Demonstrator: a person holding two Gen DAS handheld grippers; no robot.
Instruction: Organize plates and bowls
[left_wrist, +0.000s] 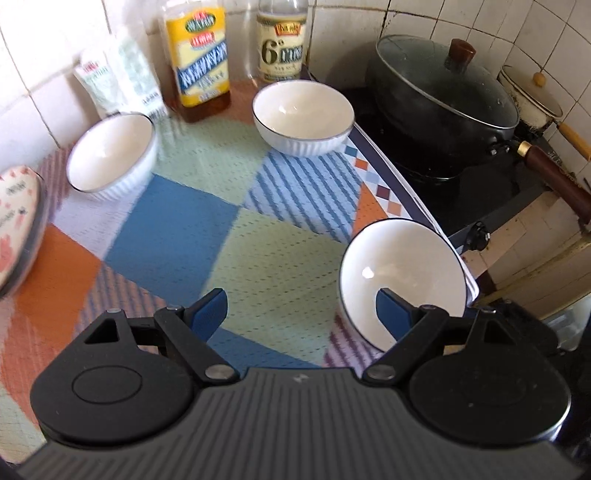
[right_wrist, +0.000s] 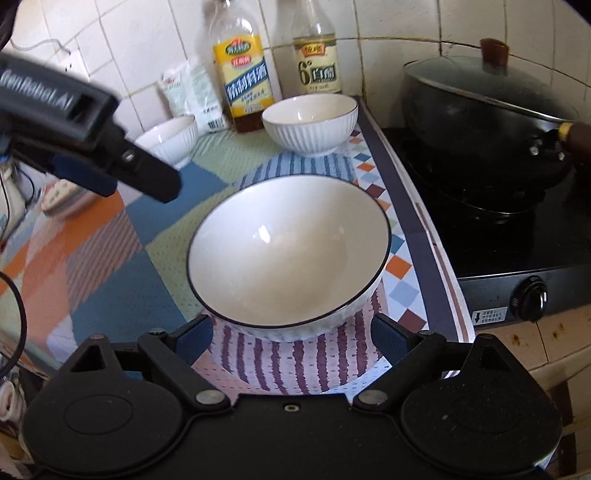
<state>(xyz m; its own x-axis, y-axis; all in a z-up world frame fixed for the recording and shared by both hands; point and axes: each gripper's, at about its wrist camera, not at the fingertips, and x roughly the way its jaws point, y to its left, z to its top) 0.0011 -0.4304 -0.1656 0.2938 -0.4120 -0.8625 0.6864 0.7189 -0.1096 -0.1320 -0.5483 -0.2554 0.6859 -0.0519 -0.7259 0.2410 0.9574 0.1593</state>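
Counter, patchwork cloth (left_wrist: 177, 221) in blue, green and orange squares: middle lies bare; right border runs along the black stove top (right_wrist: 498, 229).

Three white ribbed bowls with dark rims, all upright and well apart:
- near bowl (right_wrist: 288, 251), close to the cloth's right border, just ahead of the right gripper (right_wrist: 291, 334);
- far bowl (left_wrist: 303, 116), at the back, just in front of two bottles;
- left bowl (left_wrist: 110, 155), near the tiled wall.

Right gripper: jaws spread wide, nothing between the pads, near bowl's front wall just beyond them.
Left gripper (left_wrist: 301, 314): jaws wide, empty, over bare cloth; its right finger overlaps the near bowl in the left wrist view, contact not discernible.

Surroundings: yellow-labelled bottle (left_wrist: 197, 59), pale-labelled bottle (left_wrist: 282, 44) and white packet (left_wrist: 122, 81) against the back wall; lidded black wok (left_wrist: 439, 99) on the stove; patterned plate (left_wrist: 18, 221) at the left edge.
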